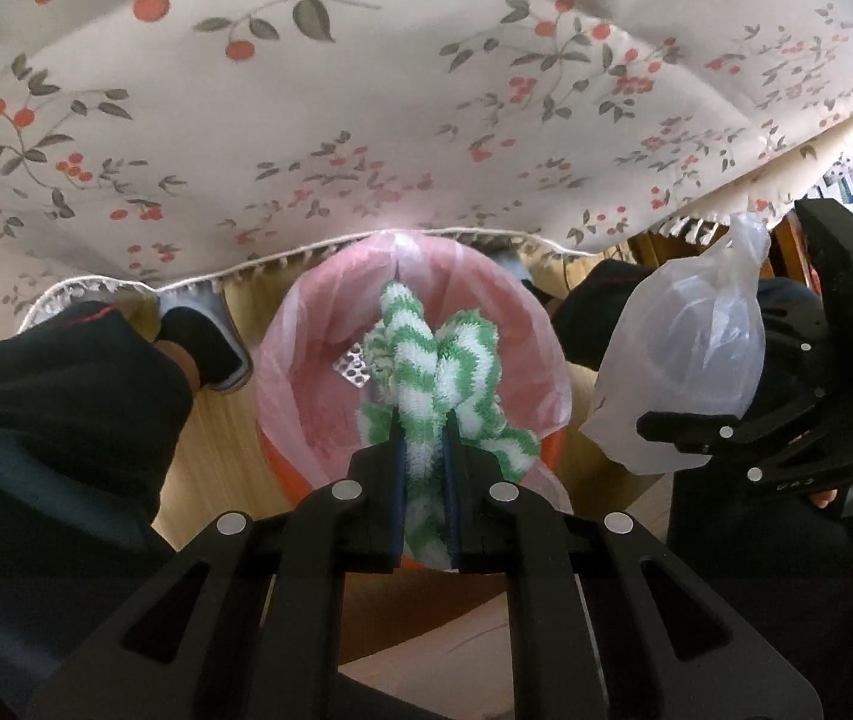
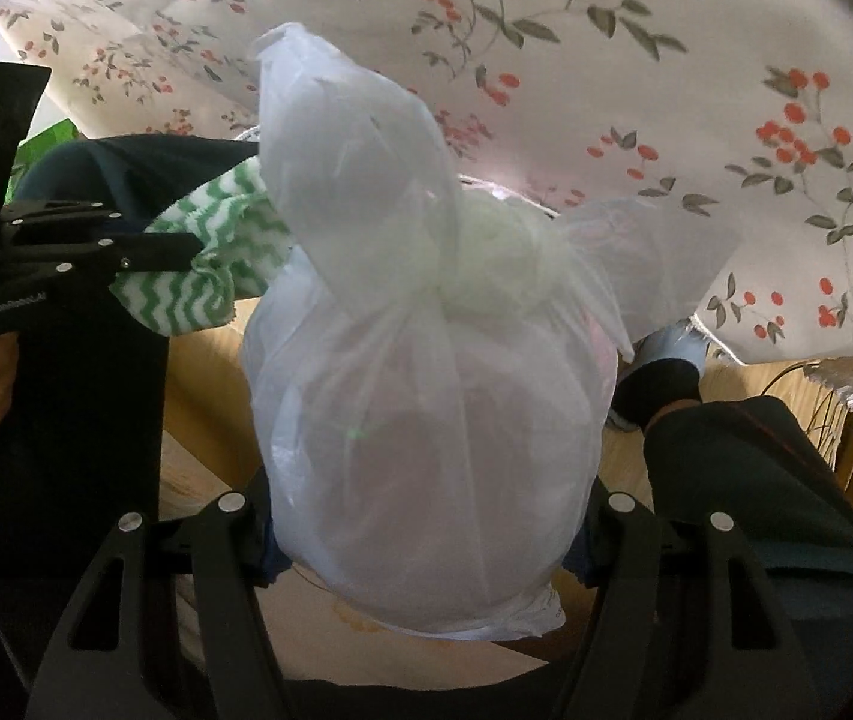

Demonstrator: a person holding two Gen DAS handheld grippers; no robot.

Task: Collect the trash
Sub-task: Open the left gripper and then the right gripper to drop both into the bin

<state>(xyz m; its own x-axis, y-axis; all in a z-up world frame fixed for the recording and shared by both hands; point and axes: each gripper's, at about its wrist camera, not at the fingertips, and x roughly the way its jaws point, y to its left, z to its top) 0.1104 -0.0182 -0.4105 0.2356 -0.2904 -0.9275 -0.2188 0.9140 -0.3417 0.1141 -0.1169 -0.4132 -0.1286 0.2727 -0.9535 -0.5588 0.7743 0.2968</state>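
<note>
My left gripper (image 1: 425,420) is shut on a green-and-white zigzag cloth (image 1: 432,360), which hangs over a bin lined with a pink bag (image 1: 294,360). A silver blister pack (image 1: 353,365) lies inside the bin. To the right, my right gripper (image 1: 654,426) holds a knotted, translucent white plastic bag (image 1: 684,354) beside the bin. In the right wrist view that tied bag (image 2: 426,420) fills the space between the jaws of the right gripper (image 2: 426,531), pressed on both sides. The left gripper (image 2: 198,252) with the cloth (image 2: 210,264) shows at the left.
A floral tablecloth (image 1: 366,120) with a fringed edge hangs over the table above the bin. The person's dark trouser legs (image 1: 54,420) and slippered feet (image 1: 204,336) stand on the wooden floor (image 1: 216,456) on either side of the bin.
</note>
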